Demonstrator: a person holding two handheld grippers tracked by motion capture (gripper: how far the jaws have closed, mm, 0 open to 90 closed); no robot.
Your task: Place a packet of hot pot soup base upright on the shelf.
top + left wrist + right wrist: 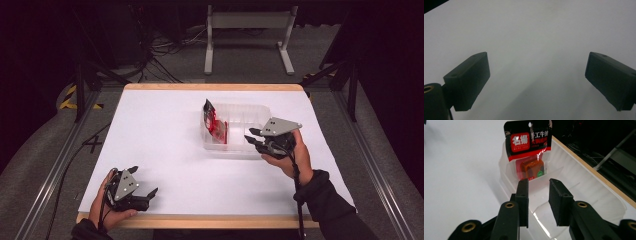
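A red and black snack packet (pixel 214 122) stands leaning in the left compartment of a clear plastic tray (pixel 250 107) on the white table. In the right gripper view the packet (pixel 530 147) stands upright against the far end of the tray (pixel 579 182), its orange contents showing through a window. My right gripper (pixel 251 135) hovers at the tray's right end and points toward the packet. Its jaws (pixel 538 182) stand a little apart with nothing between them. My left gripper (pixel 145 180) rests near the table's front left corner, wide open (pixel 536 65) over bare white surface.
The table (pixel 165 150) has a wooden rim and metal rails along both sides. A grey stand (pixel 247 35) and loose cables (pixel 160 55) lie on the floor behind it.
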